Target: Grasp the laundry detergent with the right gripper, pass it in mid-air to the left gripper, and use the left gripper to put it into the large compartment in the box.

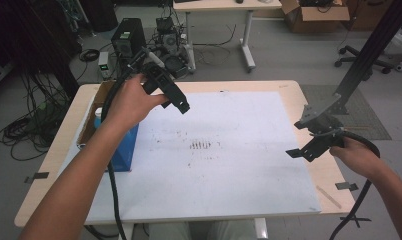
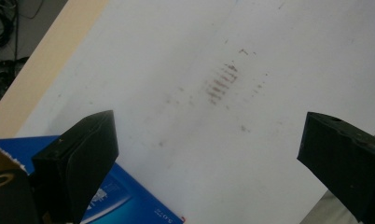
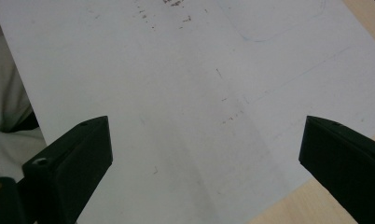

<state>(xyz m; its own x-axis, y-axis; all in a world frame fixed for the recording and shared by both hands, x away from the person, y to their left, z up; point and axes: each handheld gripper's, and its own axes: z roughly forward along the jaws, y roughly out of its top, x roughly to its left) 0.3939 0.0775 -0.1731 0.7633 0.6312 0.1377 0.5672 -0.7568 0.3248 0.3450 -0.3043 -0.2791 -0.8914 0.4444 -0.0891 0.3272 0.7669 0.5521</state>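
My left gripper is held in the air above the back left of the white sheet, tilted down to the right. In the left gripper view its jaws stand wide apart with nothing between them, over the stained sheet. My right gripper hovers low at the sheet's right edge, pointing left. In the right gripper view that gripper is open and empty over the sheet.
A blue box stands at the table's left side beside a brown cardboard box; the blue box also shows under my left jaw. Brown smudges mark the sheet's middle. A black frame post rises at the right. The person's lap lies past the table edge.
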